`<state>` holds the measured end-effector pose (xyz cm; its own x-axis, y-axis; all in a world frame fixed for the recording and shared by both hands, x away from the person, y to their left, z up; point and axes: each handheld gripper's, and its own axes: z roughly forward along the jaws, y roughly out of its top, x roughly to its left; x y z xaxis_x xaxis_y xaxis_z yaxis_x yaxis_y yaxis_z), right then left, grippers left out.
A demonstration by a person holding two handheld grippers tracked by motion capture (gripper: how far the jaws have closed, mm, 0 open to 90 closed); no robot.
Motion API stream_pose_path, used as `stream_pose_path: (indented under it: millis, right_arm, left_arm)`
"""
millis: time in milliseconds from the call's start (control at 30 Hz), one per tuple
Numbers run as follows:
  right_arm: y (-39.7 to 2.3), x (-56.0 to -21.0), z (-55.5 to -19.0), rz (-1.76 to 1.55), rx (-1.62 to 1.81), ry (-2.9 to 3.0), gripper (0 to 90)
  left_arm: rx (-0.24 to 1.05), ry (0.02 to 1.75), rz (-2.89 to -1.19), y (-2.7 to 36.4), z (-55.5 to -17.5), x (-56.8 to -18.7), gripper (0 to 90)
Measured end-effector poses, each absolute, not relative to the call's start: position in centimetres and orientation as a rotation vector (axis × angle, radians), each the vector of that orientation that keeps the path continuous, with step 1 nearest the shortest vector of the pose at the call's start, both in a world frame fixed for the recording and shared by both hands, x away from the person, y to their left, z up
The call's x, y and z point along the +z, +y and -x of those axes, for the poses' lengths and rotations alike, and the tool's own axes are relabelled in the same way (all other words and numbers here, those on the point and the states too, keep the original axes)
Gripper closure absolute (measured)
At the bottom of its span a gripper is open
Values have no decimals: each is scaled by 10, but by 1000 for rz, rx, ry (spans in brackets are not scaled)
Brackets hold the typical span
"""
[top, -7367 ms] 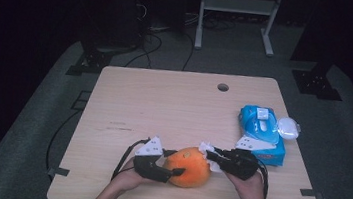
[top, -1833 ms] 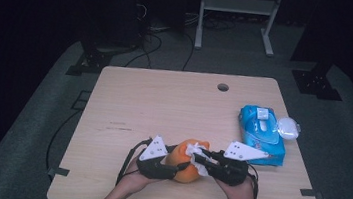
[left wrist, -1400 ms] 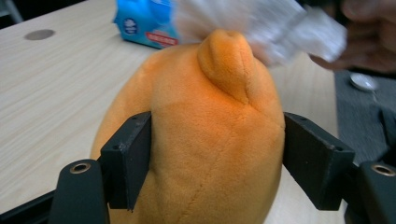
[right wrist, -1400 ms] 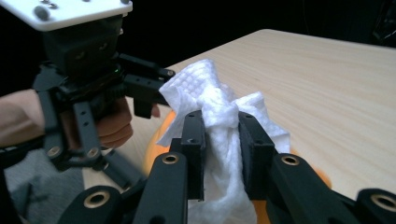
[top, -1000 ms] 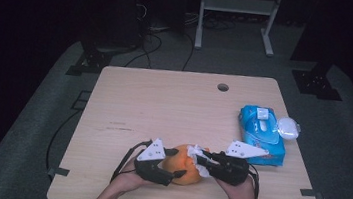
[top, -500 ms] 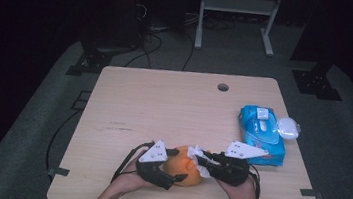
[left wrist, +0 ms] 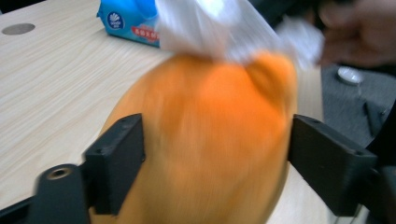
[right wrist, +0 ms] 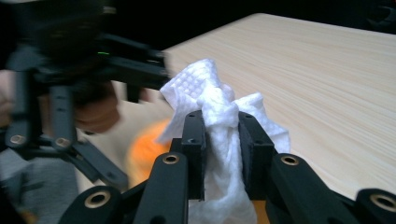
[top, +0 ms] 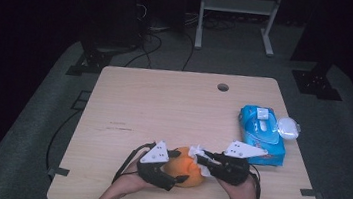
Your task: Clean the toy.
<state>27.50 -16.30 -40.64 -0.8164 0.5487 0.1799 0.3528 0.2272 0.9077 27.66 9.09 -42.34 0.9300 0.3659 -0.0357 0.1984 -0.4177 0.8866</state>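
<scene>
Left gripper [top: 172, 168], hand-held, near edge of table [top: 164, 103]: jaws set wide to either side of the orange fruit [top: 185, 167], having just been opening; in the left gripper view the fruit [left wrist: 205, 140] sits between the two black jaws, the left one close against its skin, the right one standing just clear of it; no firm press visible. Right gripper [top: 204, 159], hand-held, just beside the left gripper and facing it across the fruit: jaws narrow, clamped on a crumpled white tissue [right wrist: 219, 130]; tissue bunched between the pads and spilling out above and below them. Tissue [top: 197, 154] lies against the top of the fruit on the side toward the right gripper; in the left gripper view the tissue [left wrist: 219, 28] drapes over the fruit's upper end. Blue wipe packet [top: 260, 134]: flat on the table, just beyond the right gripper, away from the person. Round hole [top: 223, 87] in table: well apart from both grippers, toward the far edge.
</scene>
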Motion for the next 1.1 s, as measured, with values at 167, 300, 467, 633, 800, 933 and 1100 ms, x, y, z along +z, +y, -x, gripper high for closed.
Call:
stream_pose_path:
  millis: [167, 300, 467, 633, 800, 933, 1100]
  right_arm:
    - [-153, -408, -273, -795, 1695, 2360, 742]
    - [-165, -415, -283, -880, 1667, 2323, 742]
    - [-184, -426, -294, -1009, 1622, 2283, 741]
    - [-176, -416, -286, -934, 1667, 2285, 742]
    - [-186, -426, -295, -1015, 1627, 2275, 742]
    - [-191, -427, -296, -1059, 1650, 2260, 742]
    - [-188, -430, -298, -1039, 1700, 2278, 742]
  left_arm:
    - [228, 340, -2039, 94, -274, -427, 301]
    - [223, 334, -2036, 101, -277, -430, 362]
    - [205, 331, -2033, 109, -282, -431, 380]
    - [185, 358, -2021, 117, -286, -431, 391]
    - [169, 394, -1996, 121, -289, -432, 390]
    - [155, 397, -1992, 124, -290, -432, 390]
    - [142, 422, -1981, 127, -293, -432, 390]
